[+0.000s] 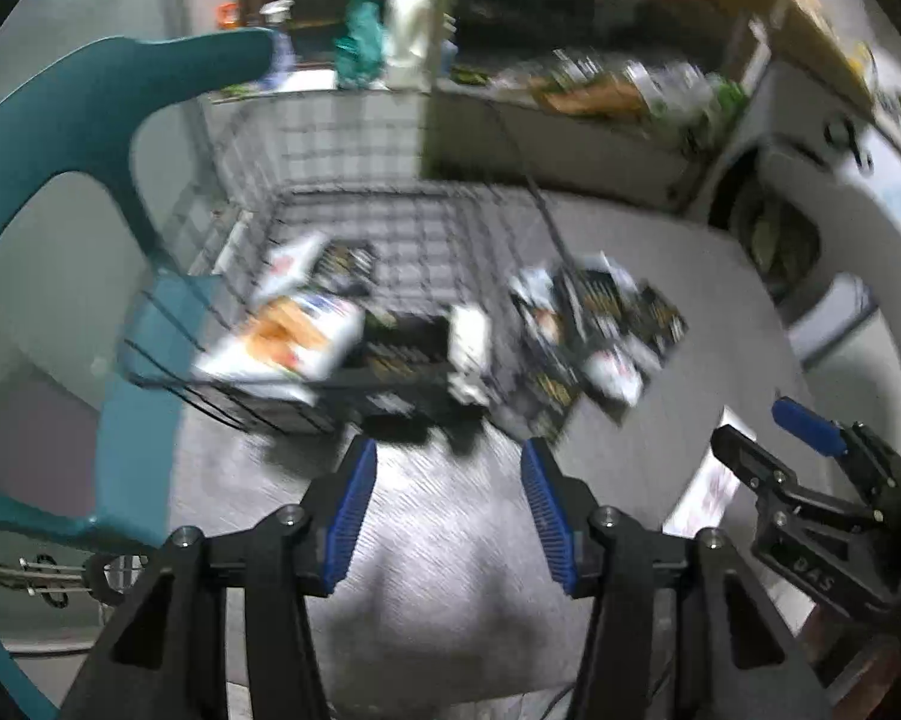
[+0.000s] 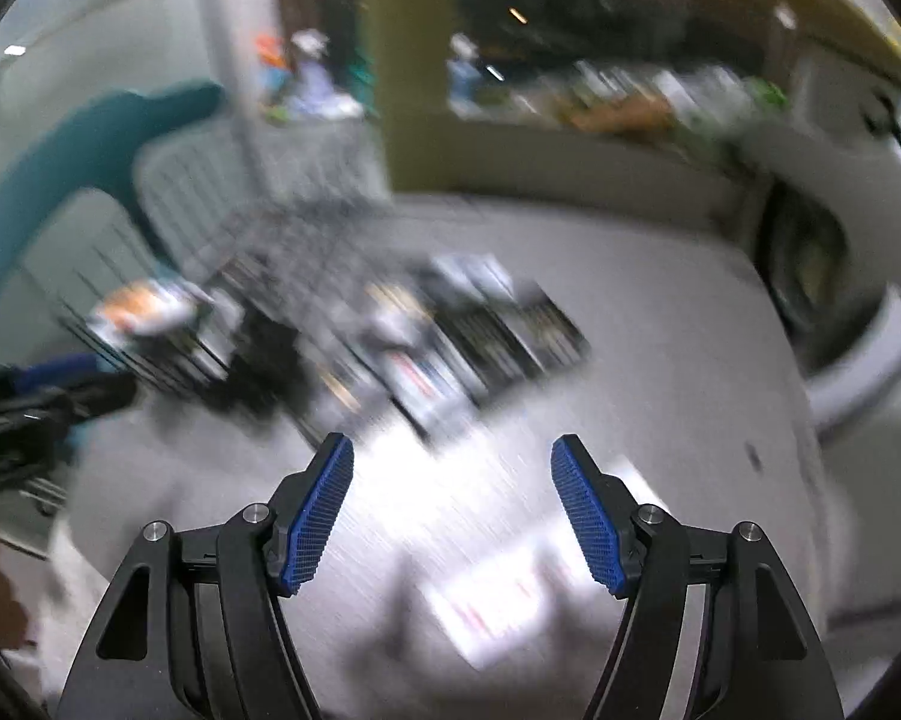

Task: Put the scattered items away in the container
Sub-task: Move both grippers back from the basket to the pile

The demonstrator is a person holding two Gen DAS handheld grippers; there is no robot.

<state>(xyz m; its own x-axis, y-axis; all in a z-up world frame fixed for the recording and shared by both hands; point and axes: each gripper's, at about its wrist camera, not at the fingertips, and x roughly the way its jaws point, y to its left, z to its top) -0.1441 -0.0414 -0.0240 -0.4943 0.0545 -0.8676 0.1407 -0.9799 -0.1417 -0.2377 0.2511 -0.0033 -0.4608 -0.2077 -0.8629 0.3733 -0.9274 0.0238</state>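
A black wire basket (image 1: pixel 390 216) stands on the grey table and holds several packets, among them a white and orange one (image 1: pixel 282 342). A pile of dark and white packets (image 1: pixel 600 330) lies on the table to its right. My left gripper (image 1: pixel 447 456) is open and empty, just in front of the basket's near rim. My right gripper (image 2: pixel 450 450) is open and empty, above the table in front of the blurred packet pile (image 2: pixel 468 330). It also shows at the right of the left wrist view (image 1: pixel 774 438). The basket (image 2: pixel 258 252) is blurred at the left of the right wrist view.
A teal chair (image 1: pixel 90 138) stands left of the table. A white paper (image 2: pixel 498 600) lies on the table near the right gripper. A washing machine (image 1: pixel 798 228) and a cluttered shelf (image 1: pixel 600 90) with a white bottle (image 1: pixel 411 18) stand behind.
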